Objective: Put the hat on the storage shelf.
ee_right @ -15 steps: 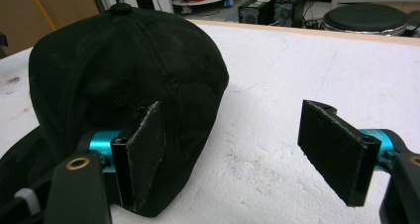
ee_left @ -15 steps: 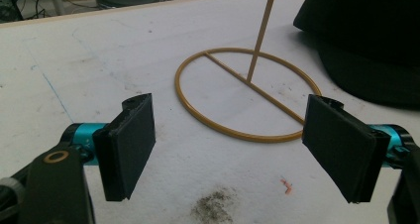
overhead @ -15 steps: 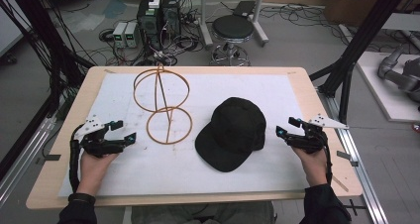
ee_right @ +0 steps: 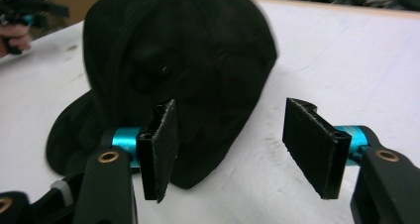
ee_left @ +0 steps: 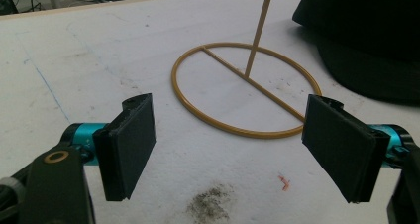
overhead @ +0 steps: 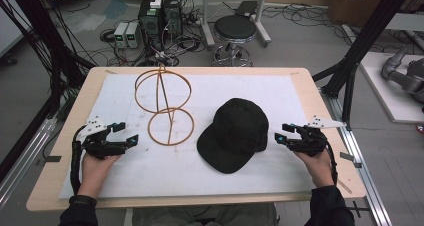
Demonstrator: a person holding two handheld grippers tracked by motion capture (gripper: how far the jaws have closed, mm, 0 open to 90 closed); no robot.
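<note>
1. The right gripper (overhead: 284, 135) is sitting with its jaws spread wide and nothing between them; in the right gripper view only bare table is showing in the gap, and the pads (ee_right: 159, 145) are touching nothing.

2. The black cap (overhead: 235, 132) is lying just beside that gripper, toward the table's middle. From the right gripper view the cap (ee_right: 173, 60) is rising ahead and slightly to the left of the jaw line, so its near edge is not yet lying between the jaws.

3. The cap is resting crown up, its long axis running from the crown at the far side to the brim pointing toward the person and to the left.

4. The left gripper (overhead: 129, 136) is also standing wide open and empty, hovering low over the white sheet (overhead: 300, 101).

5. The wire stand (overhead: 165, 106), two orange rings joined by an upright rod, is standing just ahead of the left gripper; its base ring (ee_left: 245, 87) is lying flat on the sheet straight beyond the open jaws, apart from them.

6. Judging by position, the right hand (overhead: 316, 167) is the nearer one to the cap, and the left hand (overhead: 97, 168) is the nearer one to the stand; the cap and stand are sitting close together, though whether they touch is hard to tell.
</note>
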